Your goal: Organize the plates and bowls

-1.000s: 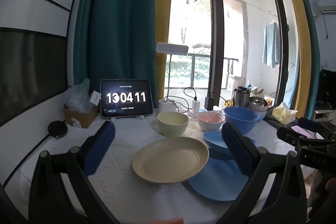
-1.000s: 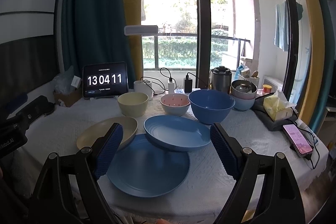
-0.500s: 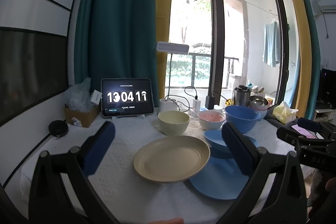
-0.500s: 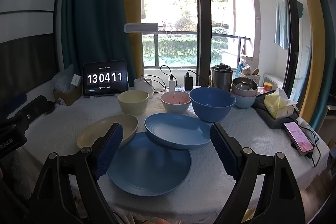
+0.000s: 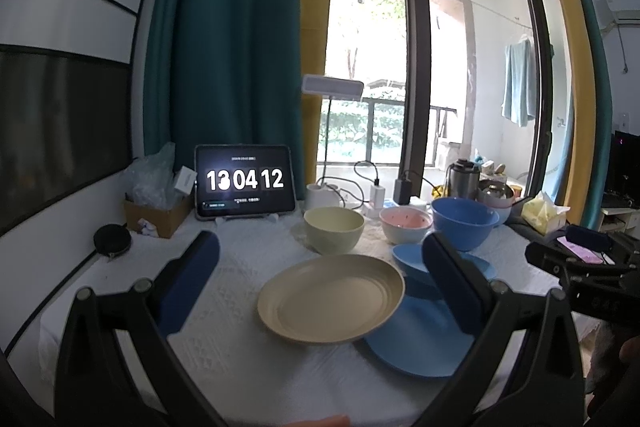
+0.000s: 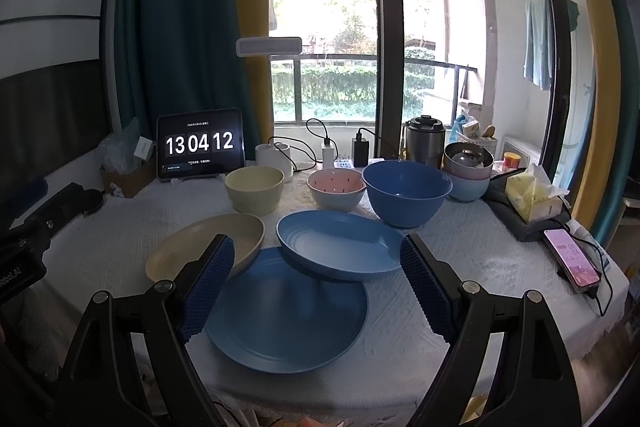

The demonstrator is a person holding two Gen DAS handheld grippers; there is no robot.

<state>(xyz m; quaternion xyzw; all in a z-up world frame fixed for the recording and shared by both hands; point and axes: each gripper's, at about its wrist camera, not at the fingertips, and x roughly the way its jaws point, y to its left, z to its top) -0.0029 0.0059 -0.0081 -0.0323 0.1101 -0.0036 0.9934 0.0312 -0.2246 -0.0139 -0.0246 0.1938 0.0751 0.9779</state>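
Nearest to me, both grippers hang above the tabletop's near edge with nothing between their pads. My left gripper has its jaws spread wide, and so does my right gripper. Against the pictures from a second ago, almost nothing has moved: each view has only drifted slightly, the dishes sit a touch differently in the frame, and the clock on the tablet has ticked from 13:04:11 to 13:04:12. No dish has shifted. I read that as the task not yet begun; I am only lining up.

Just past my right gripper lies the large blue plate, flat on the white tabletop. The beige plate sits to its left with its right rim resting on the blue plate's edge, so it looks tilted. The blue shallow dish leans the same way on the blue plate's far rim. These three overlap in a loose pile, not a neat stack.

Farther back stand the bowls in a row, apart from the plates: the beige bowl, the pink-lined bowl and the big blue bowl. Behind that one a steel bowl nests in a pale blue bowl.

My guess is the tilted beige plate comes first, since a rim grip there looks easiest.
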